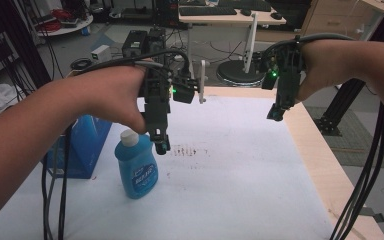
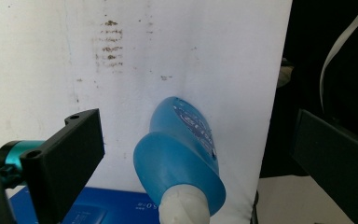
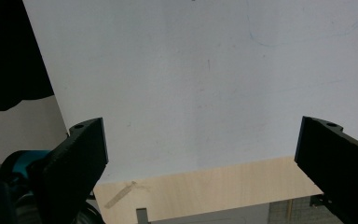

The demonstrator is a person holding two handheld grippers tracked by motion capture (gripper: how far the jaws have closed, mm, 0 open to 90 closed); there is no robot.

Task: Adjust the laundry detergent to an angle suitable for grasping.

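The blue bottle [image 1: 136,170] stands upright on the white sheet [image 1: 240,165], near left, just right of a blue box [image 1: 82,145]. The left gripper [image 1: 162,145] hangs directly above it, jaws spread wide with the white cap [image 2: 184,205] between them untouched, a position that suits a grasp at the neck. The right gripper [image 1: 276,114] hovers far right over the table edge [image 1: 315,150], jaws apart and empty, seemingly kept clear of the work.

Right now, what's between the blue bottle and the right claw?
In the high view, brown smudges on the white sheet lie between the blue bottle and right claw.
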